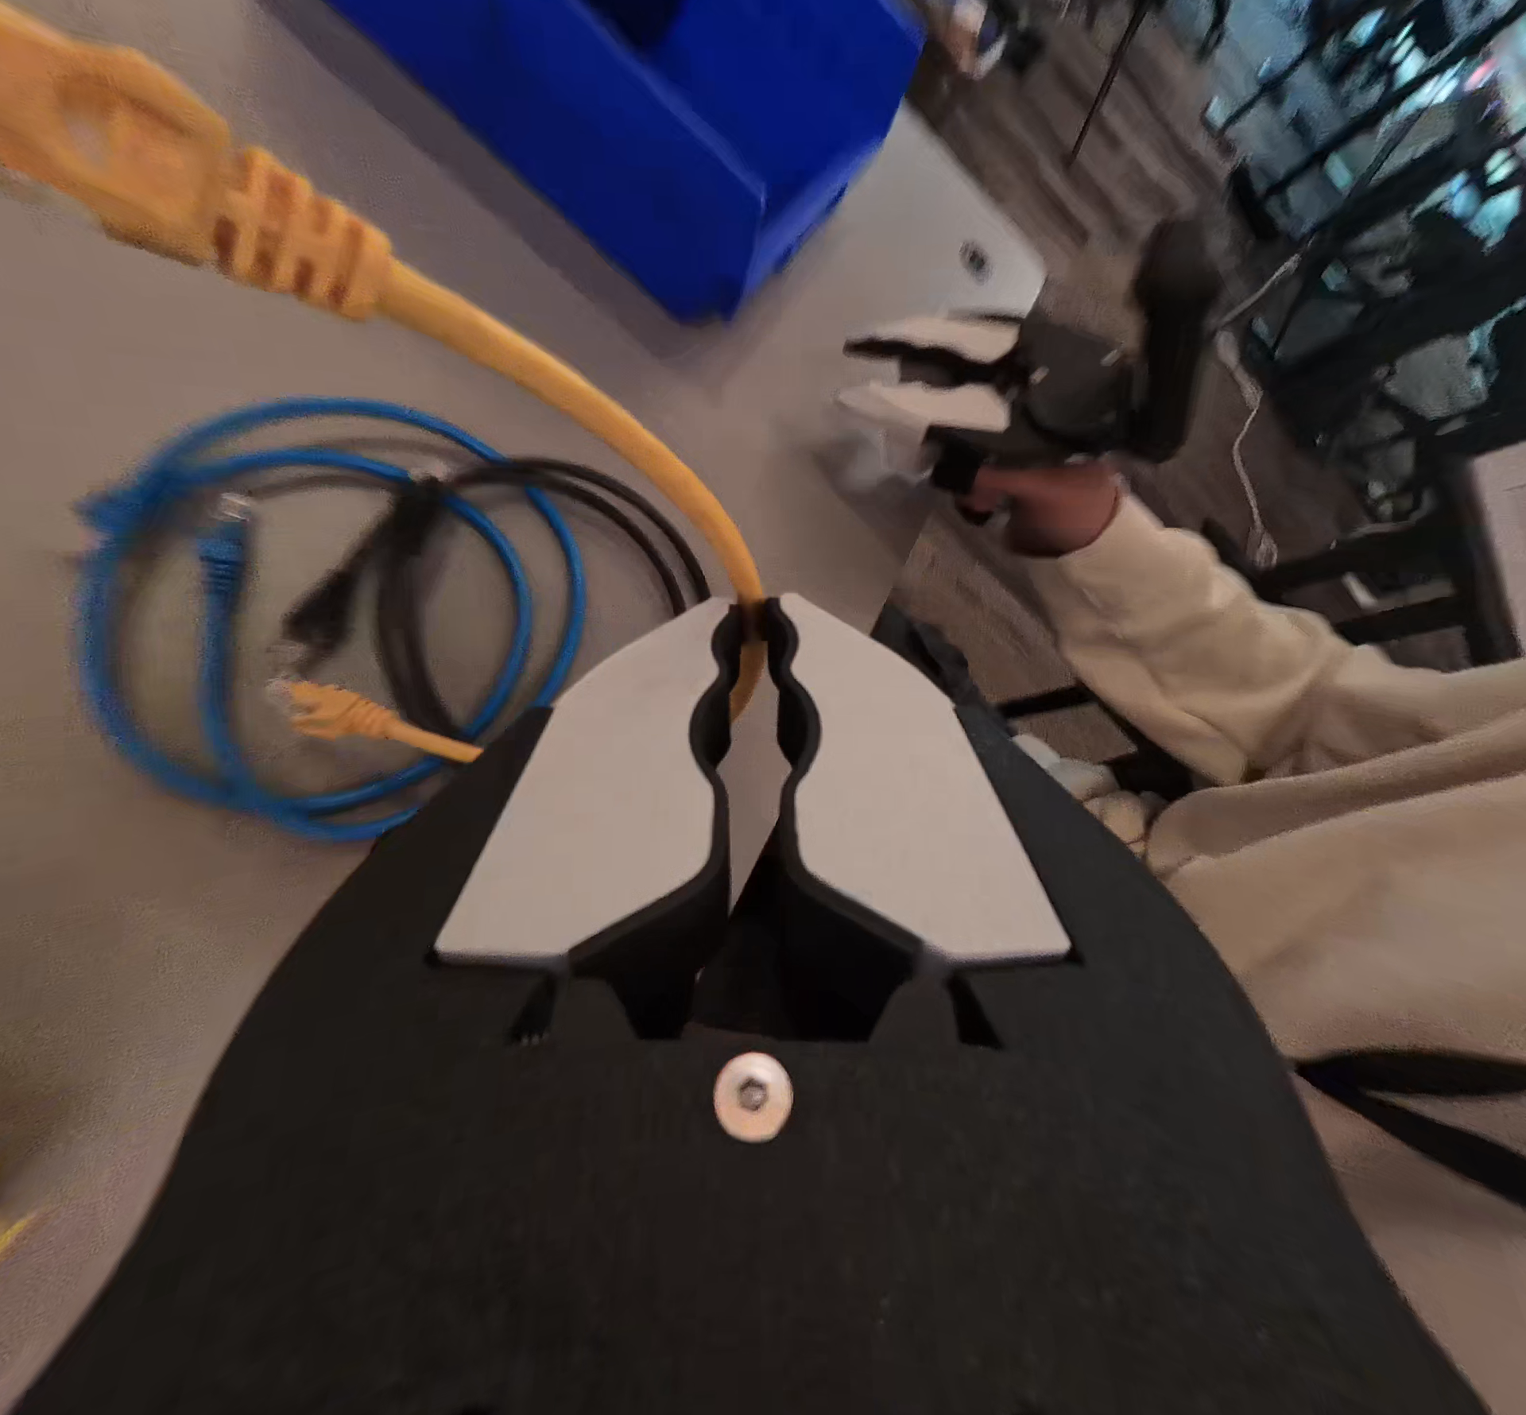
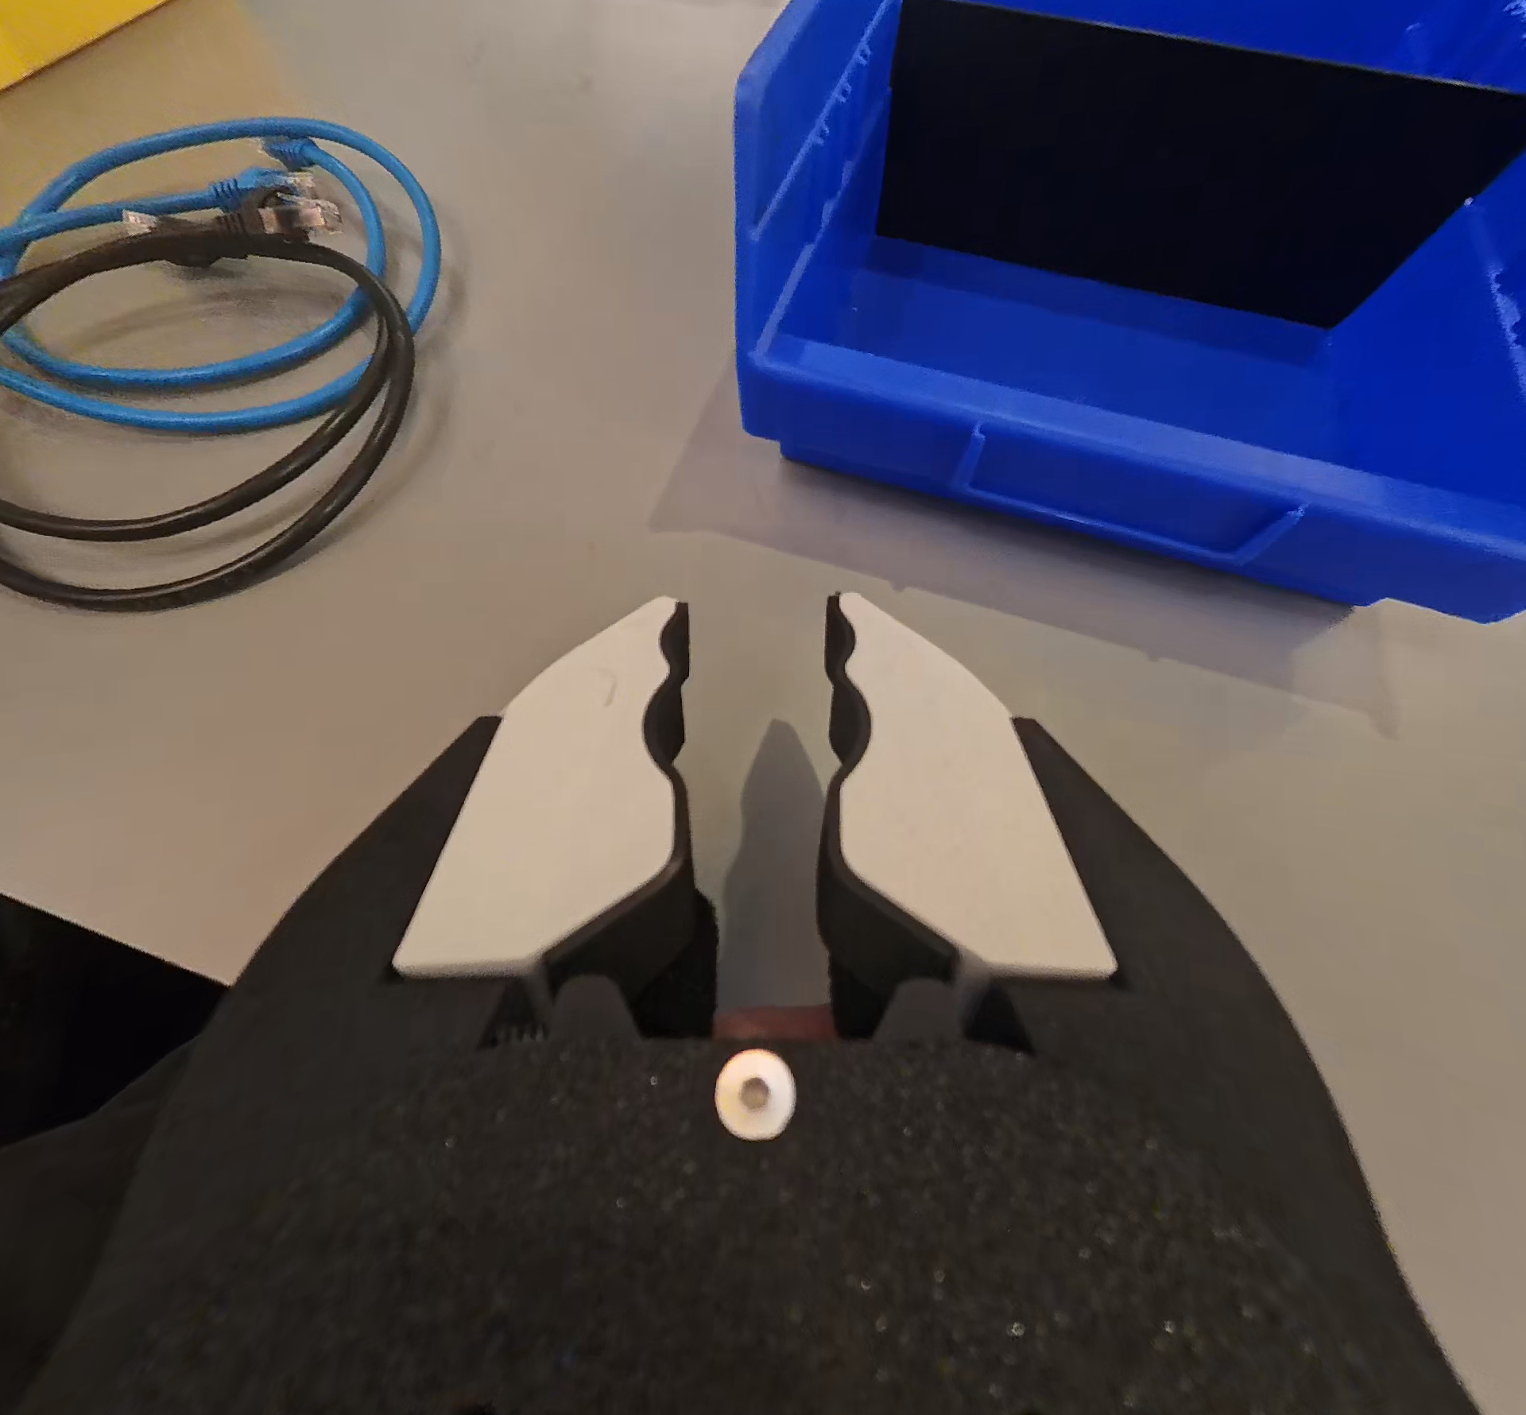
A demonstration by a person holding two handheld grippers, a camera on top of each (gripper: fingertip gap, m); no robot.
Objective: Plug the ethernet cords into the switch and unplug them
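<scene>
Glossy plastic blue bin (image 2: 1073, 417), smooth matt grey table (image 2: 537, 136), rubbery-sheathed yellow cord (image 1: 528, 359).

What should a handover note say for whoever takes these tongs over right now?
Left tongs: shut on the yellow cord, gripped mid-length and lifted; one plug hangs near the camera, the other plug is down by the coiled cords.
Right tongs: open, empty, above bare table in front of the blue bin.
Blue cord and black cord lie coiled together on the table, untouched.
No switch shows in either view, so what is done cannot be judged; no cord is plugged into anything in view.
Left: find the switch, plug in, unplug.
</scene>
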